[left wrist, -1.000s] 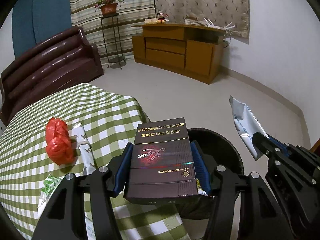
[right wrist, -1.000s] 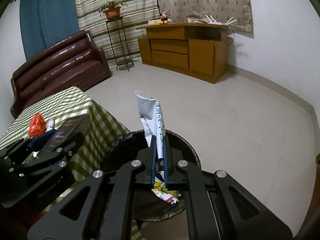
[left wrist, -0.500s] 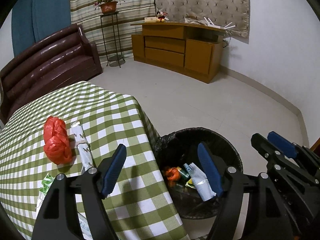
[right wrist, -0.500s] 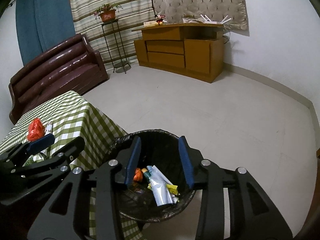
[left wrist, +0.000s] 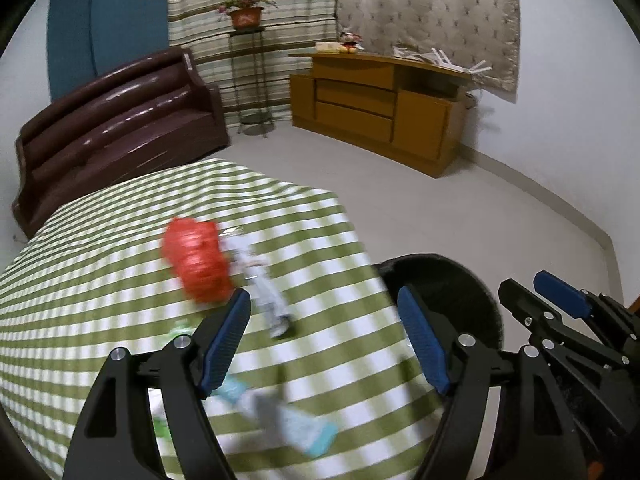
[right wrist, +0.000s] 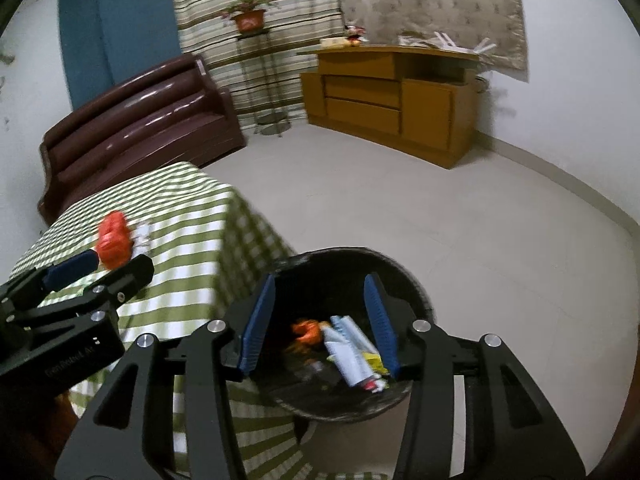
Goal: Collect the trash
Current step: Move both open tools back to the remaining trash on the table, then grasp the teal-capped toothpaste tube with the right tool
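The worktop (left wrist: 100, 240) under its green checked cloth ends in a corner just beside the black bin (right wrist: 404, 276), which stands on the bare floor (right wrist: 460, 220) with wide open room beyond it toward the wooden cabinet (right wrist: 384, 100) and the brown sofa (right wrist: 136, 128).

The left hand-held gripper (left wrist: 324, 340) hangs over the worktop near that corner, its blue pads spread wide with nothing between them. A second ago it was clamped on a dark cigarette box over the bin; half a second ago it was already empty, and since then it has swung back over the cloth. The right hand-held gripper (right wrist: 320, 320) stays above the bin mouth, pads apart and empty, the white wrapper it held a second ago now lying inside.

Only the left view shows the trash left on the worktop clearly: a red crumpled bag (left wrist: 196, 264) toward the middle, a white wrapper (left wrist: 266, 292) touching its right side, a pale blue-tipped packet (left wrist: 288, 420) near the front edge under the gripper, and a scrap of green (left wrist: 180, 328) by the left pad; all are blurred. Only the right view looks into the bin, where a white packet (right wrist: 348, 344), something orange (right wrist: 308, 330) and a bit of yellow (right wrist: 374, 360) lie together.
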`<state>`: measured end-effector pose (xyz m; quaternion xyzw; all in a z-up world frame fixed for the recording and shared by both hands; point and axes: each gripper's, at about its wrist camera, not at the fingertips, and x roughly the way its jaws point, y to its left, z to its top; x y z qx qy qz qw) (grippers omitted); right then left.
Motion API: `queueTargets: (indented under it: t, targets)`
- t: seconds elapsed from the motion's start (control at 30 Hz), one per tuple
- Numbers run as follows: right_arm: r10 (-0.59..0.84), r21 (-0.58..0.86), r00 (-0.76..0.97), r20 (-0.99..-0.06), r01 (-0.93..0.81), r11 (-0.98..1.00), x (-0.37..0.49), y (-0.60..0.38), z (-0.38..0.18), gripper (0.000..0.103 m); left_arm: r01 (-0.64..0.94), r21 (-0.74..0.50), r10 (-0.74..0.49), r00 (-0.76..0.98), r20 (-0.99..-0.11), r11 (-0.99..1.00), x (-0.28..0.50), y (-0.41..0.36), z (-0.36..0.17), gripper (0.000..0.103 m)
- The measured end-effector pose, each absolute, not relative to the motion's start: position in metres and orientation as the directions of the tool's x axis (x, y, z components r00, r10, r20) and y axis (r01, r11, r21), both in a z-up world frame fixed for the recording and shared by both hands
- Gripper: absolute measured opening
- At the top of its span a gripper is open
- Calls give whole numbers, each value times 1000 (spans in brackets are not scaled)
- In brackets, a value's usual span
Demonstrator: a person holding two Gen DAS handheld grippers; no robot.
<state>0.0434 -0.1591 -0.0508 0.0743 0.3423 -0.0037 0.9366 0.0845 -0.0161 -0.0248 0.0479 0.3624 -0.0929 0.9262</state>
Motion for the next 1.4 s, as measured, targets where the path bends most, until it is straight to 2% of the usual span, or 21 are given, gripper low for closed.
queueTargets:
  t: [0.43,0.73,1.23,1.3,1.4]
  targets:
    - [183,106,728,-661,-150,983,29,-73,-47,46,4,53,34,716,-697,999,47,89,-24,76]
    - [214,72,675,-706,-232,970,27,-29,-56,46,-83,58,99,707,-700,995,31,143,-28,76]
    - [190,10,603,-775,-289,957,39,5,-71,46,-119,28,102,682,-724,992,25,176,-37,77]
    - [183,7,603,-776,-283,959,39,5,-71,42,-115,27,98,681,-726,993,25,176,-38,77]
    - [174,3,607,-775,-272,962,40,3,-70,30,-110,24,93,678,-729,994,25,175,-40,77]
